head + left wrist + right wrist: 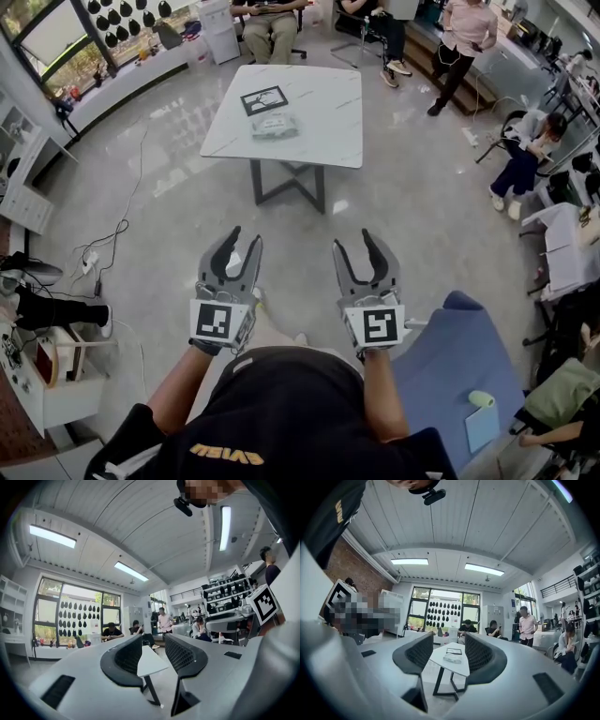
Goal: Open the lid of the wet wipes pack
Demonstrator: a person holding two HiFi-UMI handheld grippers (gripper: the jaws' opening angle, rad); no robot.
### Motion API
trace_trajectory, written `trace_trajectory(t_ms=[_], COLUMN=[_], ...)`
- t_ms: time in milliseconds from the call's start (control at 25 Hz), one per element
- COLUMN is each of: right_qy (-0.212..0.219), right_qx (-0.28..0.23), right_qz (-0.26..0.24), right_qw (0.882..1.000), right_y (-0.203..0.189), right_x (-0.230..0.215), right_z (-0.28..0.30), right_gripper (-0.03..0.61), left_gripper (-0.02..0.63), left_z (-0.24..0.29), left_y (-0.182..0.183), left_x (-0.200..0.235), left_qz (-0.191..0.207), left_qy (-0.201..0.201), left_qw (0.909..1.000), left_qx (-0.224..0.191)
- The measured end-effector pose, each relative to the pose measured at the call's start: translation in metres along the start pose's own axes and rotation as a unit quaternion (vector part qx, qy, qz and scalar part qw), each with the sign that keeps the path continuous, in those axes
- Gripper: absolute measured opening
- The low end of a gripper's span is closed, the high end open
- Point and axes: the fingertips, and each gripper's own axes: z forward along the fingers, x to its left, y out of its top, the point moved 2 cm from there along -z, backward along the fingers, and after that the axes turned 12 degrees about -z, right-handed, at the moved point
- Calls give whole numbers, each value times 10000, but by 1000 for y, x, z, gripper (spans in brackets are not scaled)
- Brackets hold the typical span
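Table [323, 117]: white marble-look top, dark legs (well ahead)
Card [263, 99]: black-bordered, flat on table
Chair [459, 361]: blue, right foreground

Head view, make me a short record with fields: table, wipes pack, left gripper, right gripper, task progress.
table: white top, dark legs, standing ahead of the person
wipes pack: lying flat on the table, on the near side of a black-framed card; lid too small to judge
left gripper: open, nothing between its jaws, held well short of the table
right gripper: open, nothing between its jaws, beside the left gripper
task progress: wipes pack not yet touched
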Motion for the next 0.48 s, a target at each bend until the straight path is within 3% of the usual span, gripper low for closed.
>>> trace_trajectory(t_ms=[160,240,320,480], right_qy=[15,82,62,53], right_qx=[-63,75,143,266], right_qz=[46,-10,-4,161], right_qw=[10000,9999,9999,9995], right_y=[3,-5,-13,-25], right_x=[0,1,-2,-2], right_z=[7,-3,-9,-6], right_gripper=[292,383,421,425], left_gripper=[252,369,397,400], left_z=[7,5,6,6], left_y=[-1,-14,-20,-18], left_x=[1,-7,-11,-9], left_qz=[-113,-279,-360,-311], left_qy=[-102,-164,-214,-258], left_qw=[9998,9993,9990,9991], left_qx=[86,191,175,105])
